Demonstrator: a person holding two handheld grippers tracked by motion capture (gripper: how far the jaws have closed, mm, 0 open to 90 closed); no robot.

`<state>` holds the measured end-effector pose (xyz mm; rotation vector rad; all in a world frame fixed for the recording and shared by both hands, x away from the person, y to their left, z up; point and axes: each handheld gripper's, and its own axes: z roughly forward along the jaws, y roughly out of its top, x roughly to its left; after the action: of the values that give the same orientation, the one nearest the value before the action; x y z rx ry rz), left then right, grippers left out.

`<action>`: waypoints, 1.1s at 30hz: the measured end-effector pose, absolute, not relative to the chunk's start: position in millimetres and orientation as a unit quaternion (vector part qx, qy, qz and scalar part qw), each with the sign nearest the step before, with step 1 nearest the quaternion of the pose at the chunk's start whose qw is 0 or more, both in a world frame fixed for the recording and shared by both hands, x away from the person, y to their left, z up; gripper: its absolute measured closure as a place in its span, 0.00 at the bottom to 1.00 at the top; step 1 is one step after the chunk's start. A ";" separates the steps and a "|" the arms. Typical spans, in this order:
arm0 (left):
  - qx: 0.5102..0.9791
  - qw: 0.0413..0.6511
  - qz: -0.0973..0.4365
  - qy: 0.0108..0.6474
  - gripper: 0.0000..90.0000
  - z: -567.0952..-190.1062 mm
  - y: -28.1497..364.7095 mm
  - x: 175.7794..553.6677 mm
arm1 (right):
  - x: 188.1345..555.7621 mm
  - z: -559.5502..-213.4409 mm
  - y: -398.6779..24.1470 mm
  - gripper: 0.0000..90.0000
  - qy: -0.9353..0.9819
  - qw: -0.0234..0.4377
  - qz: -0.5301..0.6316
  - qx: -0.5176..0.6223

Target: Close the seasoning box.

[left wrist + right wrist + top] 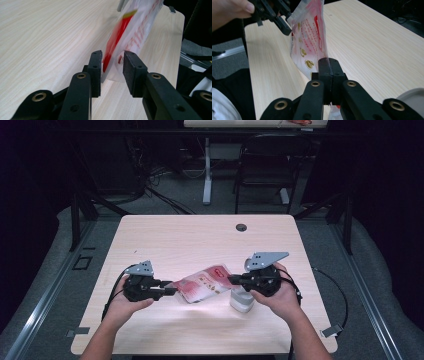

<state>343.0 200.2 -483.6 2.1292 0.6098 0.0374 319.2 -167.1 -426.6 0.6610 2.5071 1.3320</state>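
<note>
A red and white plastic snack bag (205, 285) hangs stretched between my two grippers just above the light wooden table (200, 240). My right gripper (232, 280) is shut on the bag's right edge; in the right gripper view its jaws (329, 62) are pinched together on the bag (308, 42). My left gripper (172, 291) is at the bag's left end. In the left gripper view its jaws (112, 67) stand apart with the bag's corner (130, 32) between them, one pad close to it and the other clear. The left gripper (284, 27) also appears far off in the right gripper view.
A white and grey container (241, 301) stands on the table under my right hand, and its rim (412, 100) sits beside the right jaws. A cable hole (241, 227) lies near the far edge. A dark chair (265, 165) stands beyond the table.
</note>
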 end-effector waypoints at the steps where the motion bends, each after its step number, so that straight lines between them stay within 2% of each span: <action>1: 0.861 0.445 0.017 0.245 0.80 -484.6 199.6 343.2 | 318.9 -428.0 -166.0 1.00 0.856 0.115 0.452 0.225; 5: 0.870 0.429 0.021 0.243 0.86 -488.3 197.0 343.3 | 317.4 -430.1 -161.6 1.00 0.857 0.116 0.451 0.221; 15: 0.885 0.400 0.039 0.233 0.92 -492.3 192.5 342.5 | 319.2 -429.0 -153.3 1.00 0.860 0.121 0.444 0.220; 33: 0.884 0.394 0.024 0.253 0.91 -511.2 193.1 343.9 | 323.0 -430.5 -139.6 0.99 0.864 0.124 0.437 0.217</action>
<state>343.9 193.1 -511.2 2.2419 0.6407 0.0608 323.0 -139.6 -430.5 0.6332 2.5177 1.2753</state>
